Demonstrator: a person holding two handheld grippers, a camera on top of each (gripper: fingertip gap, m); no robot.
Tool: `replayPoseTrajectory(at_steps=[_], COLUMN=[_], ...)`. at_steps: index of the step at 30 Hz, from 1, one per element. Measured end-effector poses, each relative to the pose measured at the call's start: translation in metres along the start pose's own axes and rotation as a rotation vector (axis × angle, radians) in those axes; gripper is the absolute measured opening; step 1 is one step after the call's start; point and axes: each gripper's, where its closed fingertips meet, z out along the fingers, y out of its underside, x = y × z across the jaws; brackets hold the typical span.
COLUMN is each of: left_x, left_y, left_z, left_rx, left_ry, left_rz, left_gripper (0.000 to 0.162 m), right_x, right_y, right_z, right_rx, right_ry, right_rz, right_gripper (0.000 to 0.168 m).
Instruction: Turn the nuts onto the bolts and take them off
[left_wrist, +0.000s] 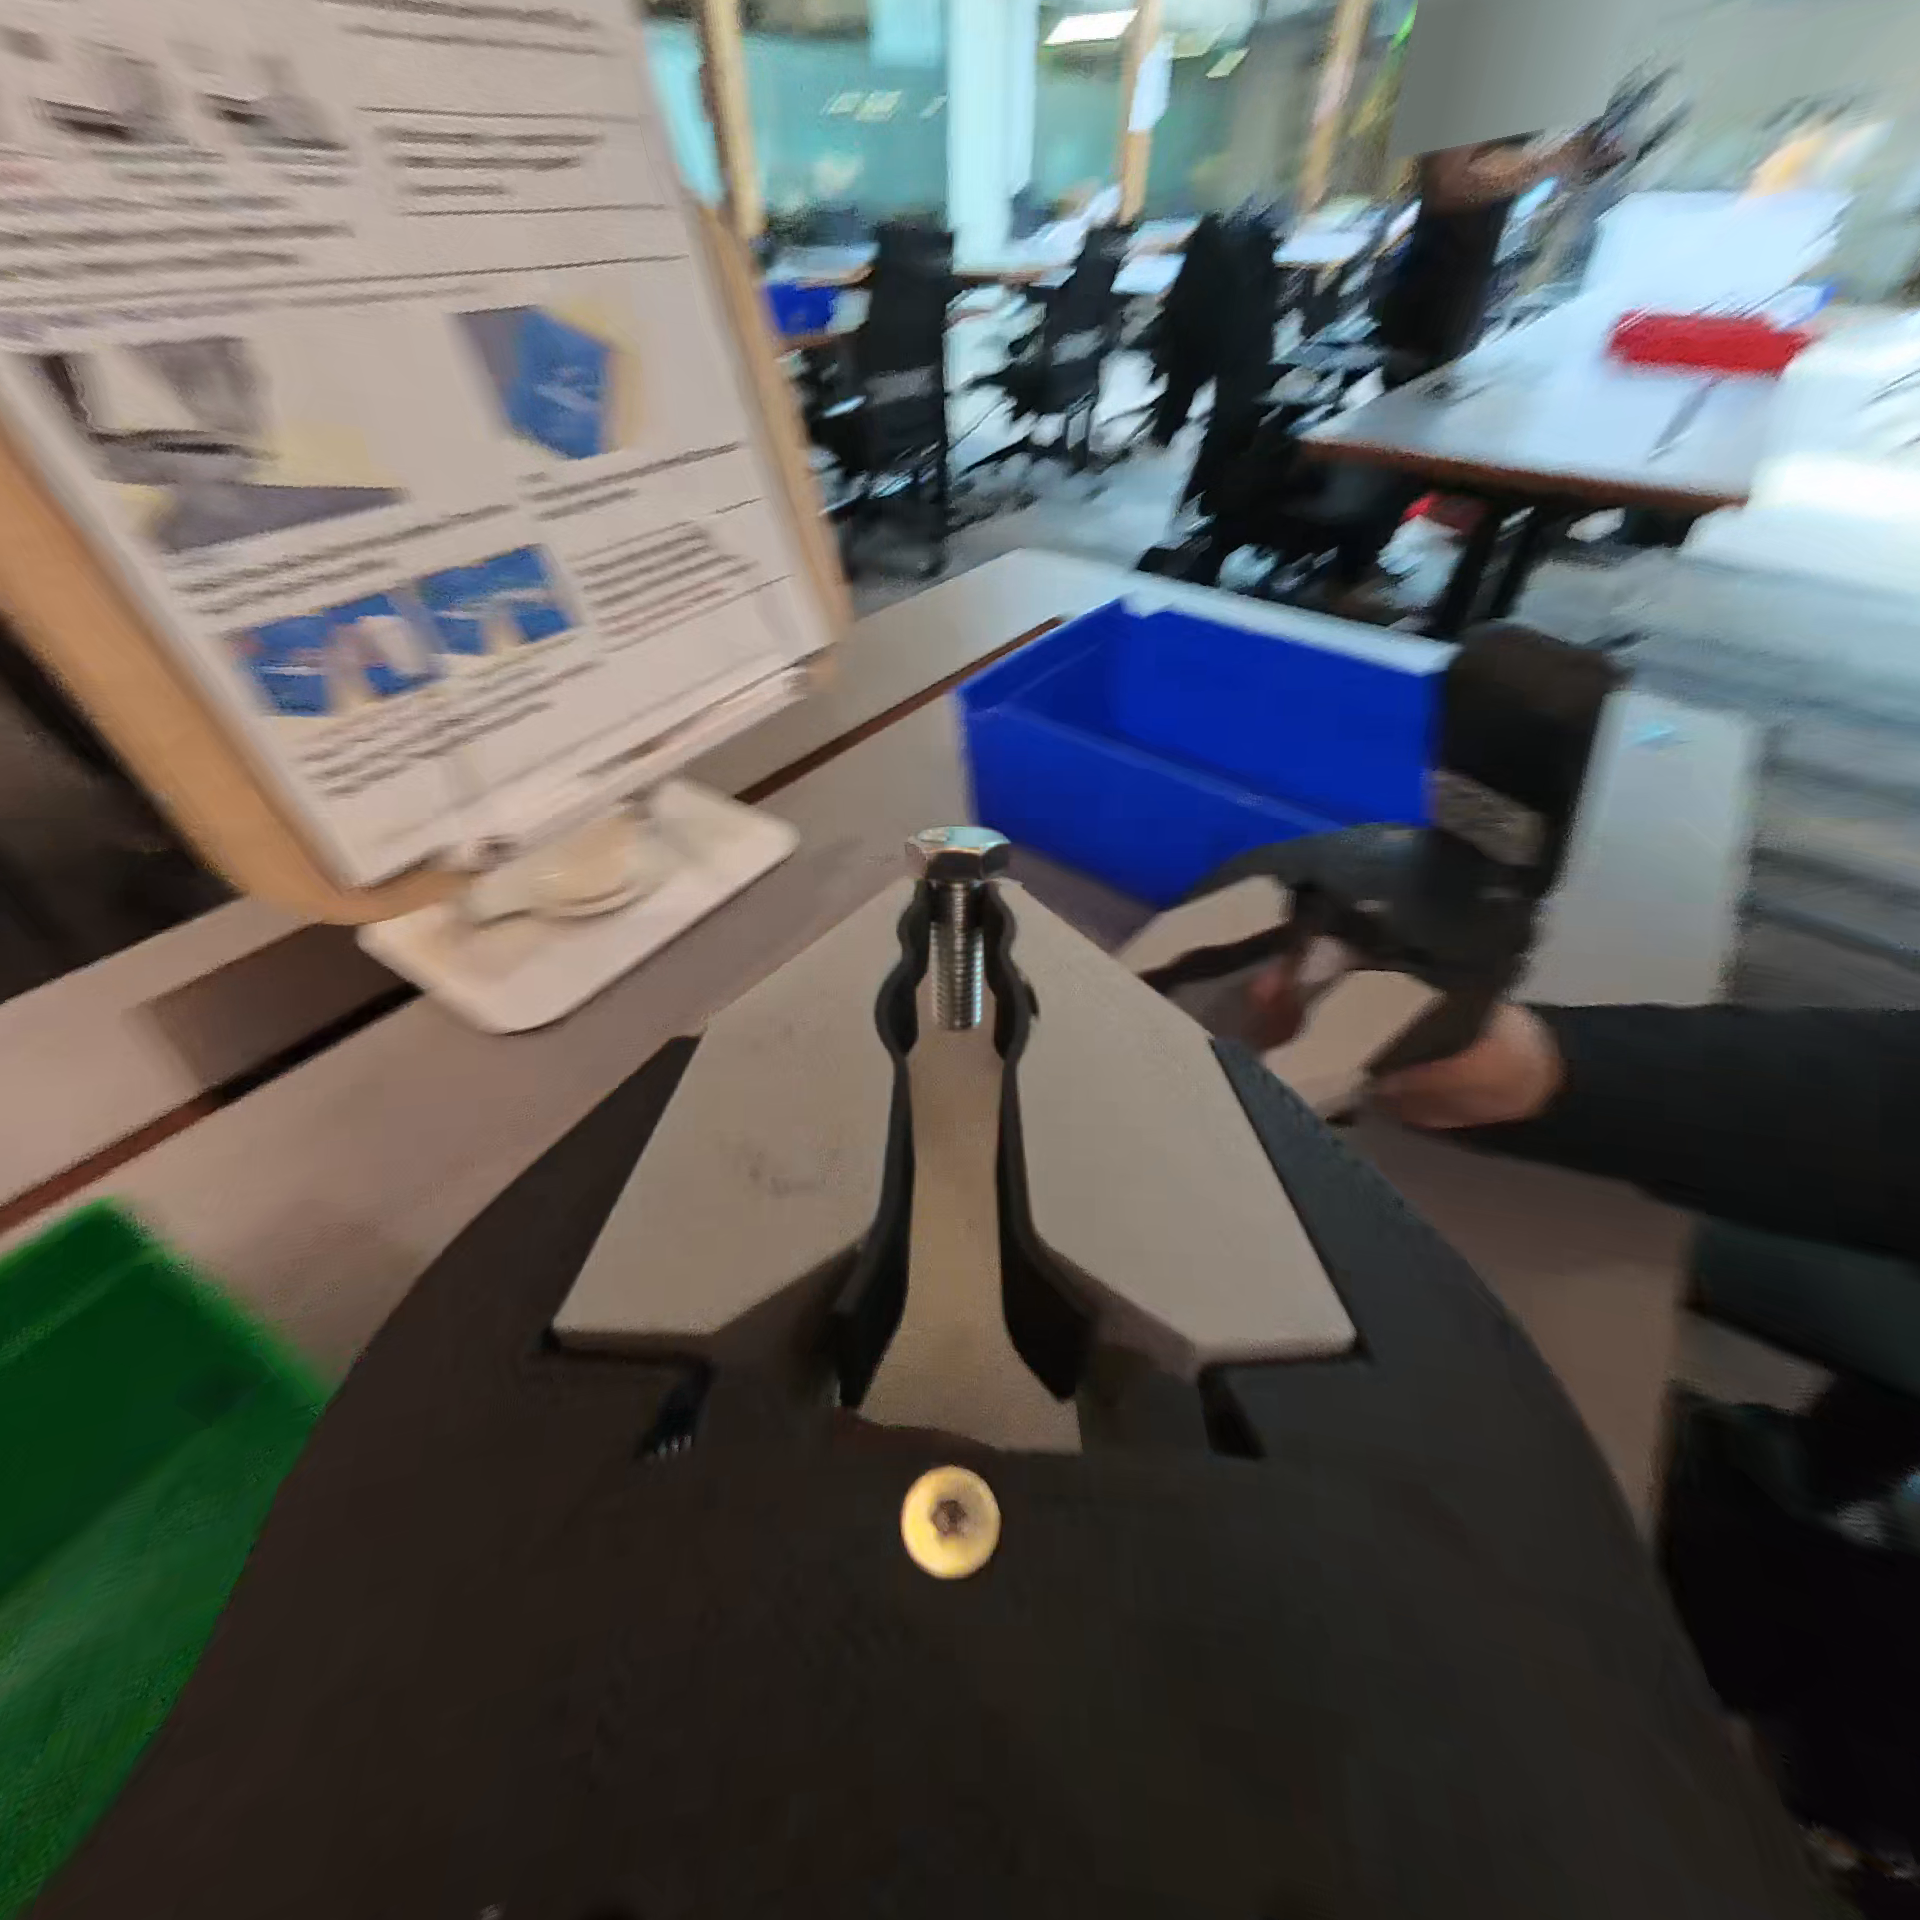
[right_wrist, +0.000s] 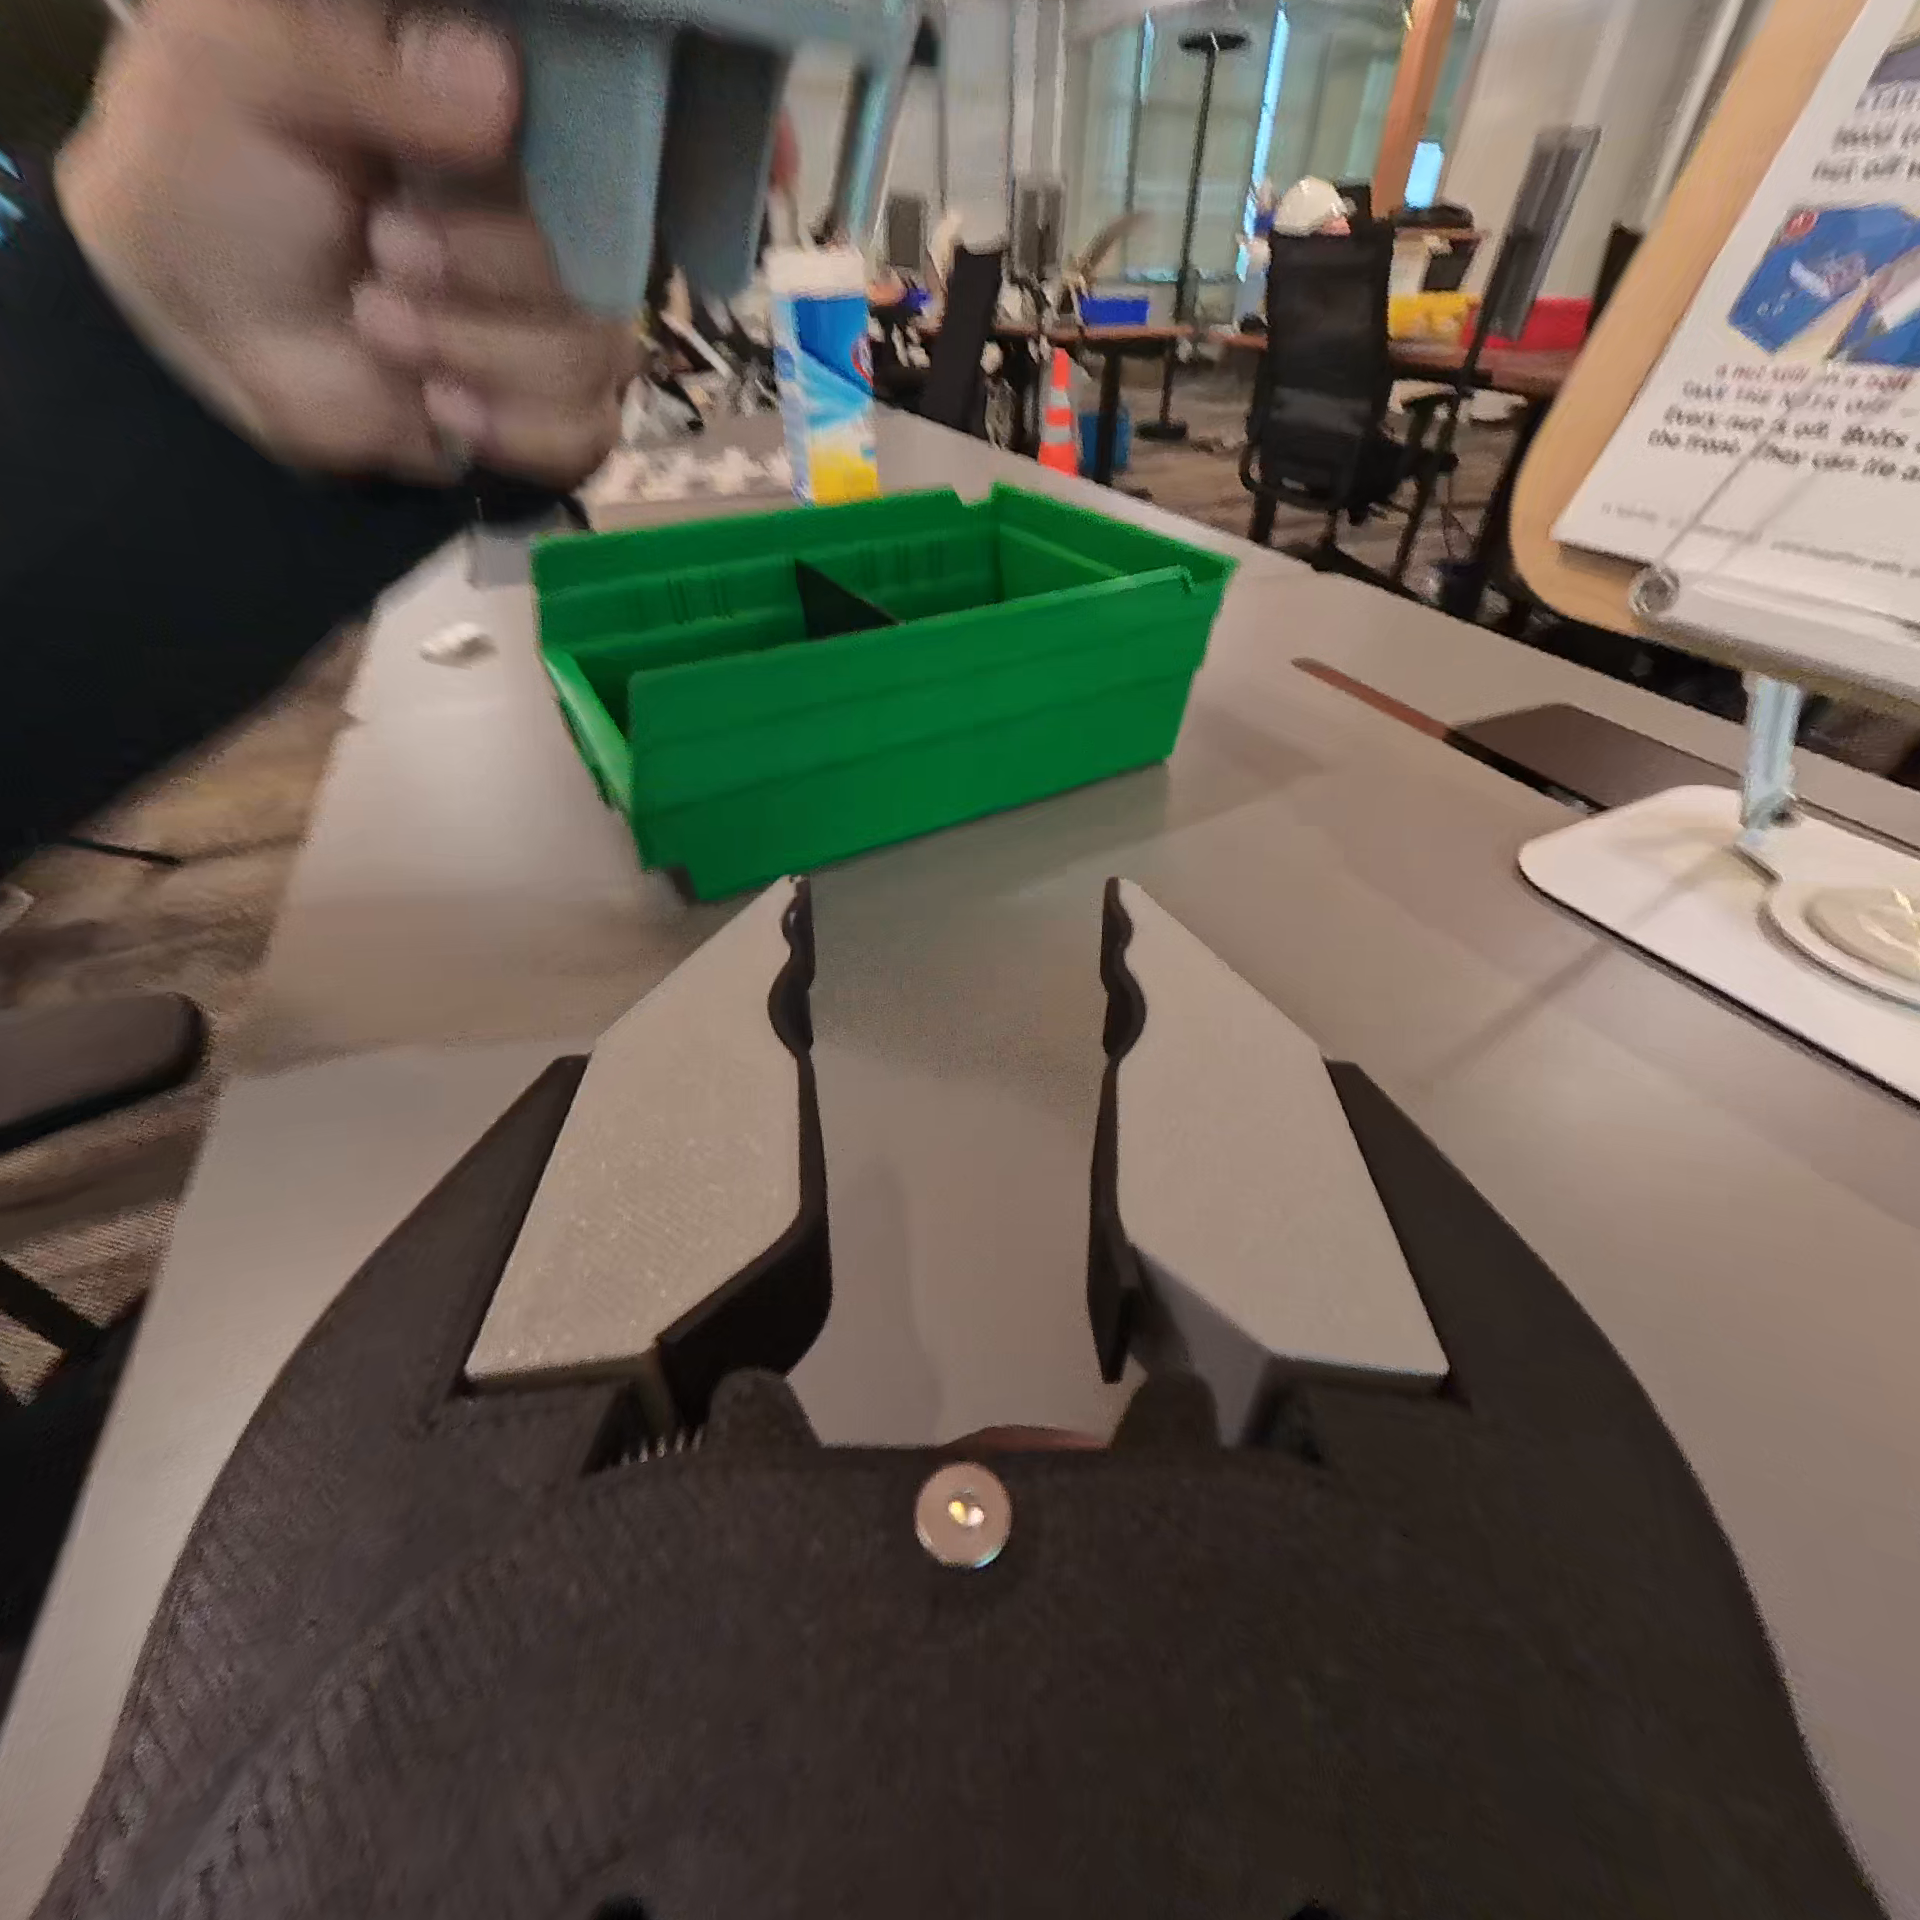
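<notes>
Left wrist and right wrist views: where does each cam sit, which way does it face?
Left wrist view: on the left gripper, looking along its fingers, which are shut on a bolt, toward the blue bin; a hand with the right gripper shows at right.
Right wrist view: on the open right gripper, facing the green bin; a hand shows upper left.
Shared: green bin, grey table, document stand.
</notes>
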Motion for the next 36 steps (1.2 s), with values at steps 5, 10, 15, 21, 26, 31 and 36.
replayPoseTrajectory(at_steps=[5, 10, 15, 21, 26, 31, 36], left_x=[0.046, 0.035, 0.040, 0.050, 0.049, 0.046, 0.045], left_y=[0.023, 0.049, 0.080, 0.092, 0.101, 0.110, 0.116], left_z=[0.012, 0.024, 0.042, 0.054, 0.055, 0.055, 0.056], left_rx=[0.171, 0.158, 0.071, 0.070, 0.074, 0.052, 0.034], left_ry=[0.049, -0.019, 0.021, 0.060, 0.042, -0.036, -0.019], left_rz=[-0.035, 0.079, 0.174, 0.207, 0.210, 0.265, 0.226], left_gripper=[0.006, 0.006, 0.007, 0.007, 0.007, 0.007, 0.007], right_x=[-0.032, -0.020, -0.009, -0.007, -0.008, -0.012, -0.011], right_y=[-0.039, -0.052, -0.042, -0.020, -0.013, -0.006, -0.001], right_z=[-0.022, -0.036, -0.025, -0.009, -0.006, -0.001, 0.002], right_rx=[0.219, 0.306, 0.244, 0.122, 0.098, 0.068, 0.034], right_ry=[-0.272, -0.286, -0.200, -0.172, -0.205, -0.231, -0.206], right_rz=[0.086, 0.154, 0.167, 0.176, 0.222, 0.243, 0.222], right_gripper=[0.053, 0.043, 0.034, 0.016, 0.017, 0.023, 0.022])
